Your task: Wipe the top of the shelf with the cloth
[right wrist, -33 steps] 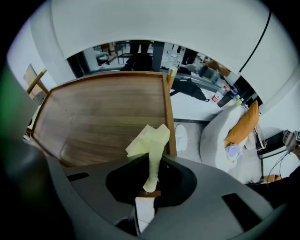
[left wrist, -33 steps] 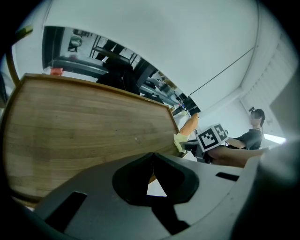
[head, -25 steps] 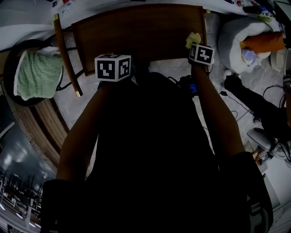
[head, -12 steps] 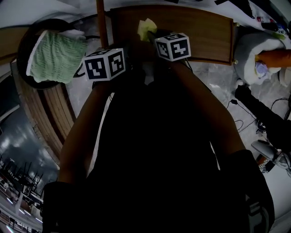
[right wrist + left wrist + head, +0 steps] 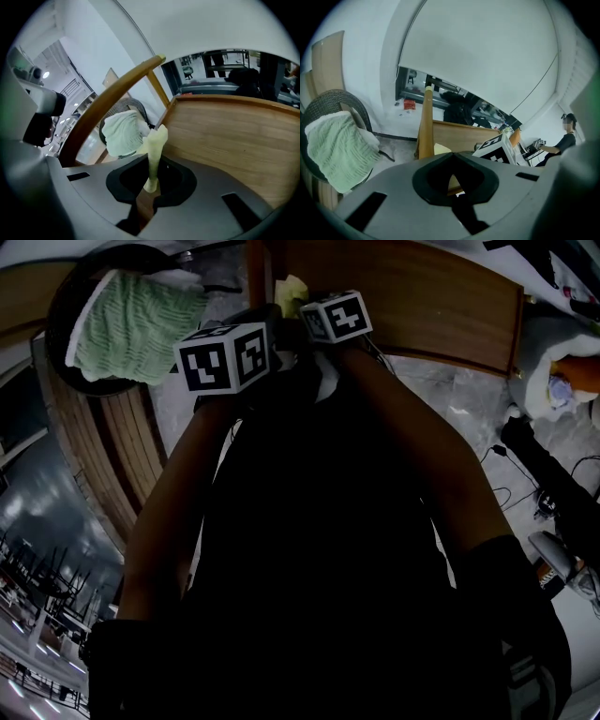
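Observation:
The brown wooden shelf top point(image 5: 422, 296) runs along the upper edge of the head view. My right gripper point(image 5: 314, 307) is at its left end, shut on a pale yellow cloth point(image 5: 292, 293). In the right gripper view the cloth point(image 5: 155, 149) sticks up from between the jaws of the right gripper point(image 5: 151, 187), beside the shelf top point(image 5: 234, 136). My left gripper point(image 5: 246, 324) hangs just left of the right one, near a wooden post point(image 5: 255, 268). In its own view the left gripper point(image 5: 452, 182) looks shut with nothing in it; the shelf point(image 5: 454, 136) lies beyond.
A green knitted towel point(image 5: 131, 324) lies over a dark round wicker seat point(image 5: 333, 101) to the left. A curved wooden rail point(image 5: 112, 98) rises by the shelf's left end. Cushions and cables point(image 5: 553, 456) are on the floor at right. A person point(image 5: 568, 136) is far right.
My right gripper has carried the cloth leftward along the shelf top, from its right end to its left end. The left gripper has kept near the left post.

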### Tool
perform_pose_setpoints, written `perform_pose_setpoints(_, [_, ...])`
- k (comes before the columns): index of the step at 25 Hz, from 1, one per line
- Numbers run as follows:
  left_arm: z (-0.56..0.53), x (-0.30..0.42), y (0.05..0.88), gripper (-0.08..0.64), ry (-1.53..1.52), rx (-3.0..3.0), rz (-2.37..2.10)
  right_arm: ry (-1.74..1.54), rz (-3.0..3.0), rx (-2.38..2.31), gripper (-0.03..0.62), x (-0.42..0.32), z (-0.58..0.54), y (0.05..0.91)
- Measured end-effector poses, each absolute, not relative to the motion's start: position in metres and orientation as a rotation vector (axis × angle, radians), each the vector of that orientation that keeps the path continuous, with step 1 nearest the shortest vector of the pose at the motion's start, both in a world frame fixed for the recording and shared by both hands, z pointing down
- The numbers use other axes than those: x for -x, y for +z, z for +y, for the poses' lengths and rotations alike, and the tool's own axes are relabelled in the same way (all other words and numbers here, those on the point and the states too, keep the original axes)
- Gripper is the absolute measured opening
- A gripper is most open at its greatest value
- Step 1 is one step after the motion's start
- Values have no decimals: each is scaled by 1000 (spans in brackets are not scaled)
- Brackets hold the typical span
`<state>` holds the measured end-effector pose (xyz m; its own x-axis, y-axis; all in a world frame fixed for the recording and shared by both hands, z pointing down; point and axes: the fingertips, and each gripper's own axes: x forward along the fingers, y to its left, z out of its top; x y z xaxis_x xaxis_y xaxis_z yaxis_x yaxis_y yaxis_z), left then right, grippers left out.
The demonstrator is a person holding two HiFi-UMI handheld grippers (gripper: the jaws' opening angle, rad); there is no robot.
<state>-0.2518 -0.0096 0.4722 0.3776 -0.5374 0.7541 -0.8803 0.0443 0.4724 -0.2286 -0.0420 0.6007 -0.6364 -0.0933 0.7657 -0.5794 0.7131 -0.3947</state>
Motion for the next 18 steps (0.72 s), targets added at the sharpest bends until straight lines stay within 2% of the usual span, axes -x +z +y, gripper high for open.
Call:
perform_pose_setpoints(11, [-15, 246, 486, 11, 417, -1619, -1263, 748, -2119, -431, 43, 238, -45, 623])
perform_pose_setpoints(18, [-27, 211, 488, 11, 419, -1626, -1219, 722, -2076, -418, 43, 194, -55, 625])
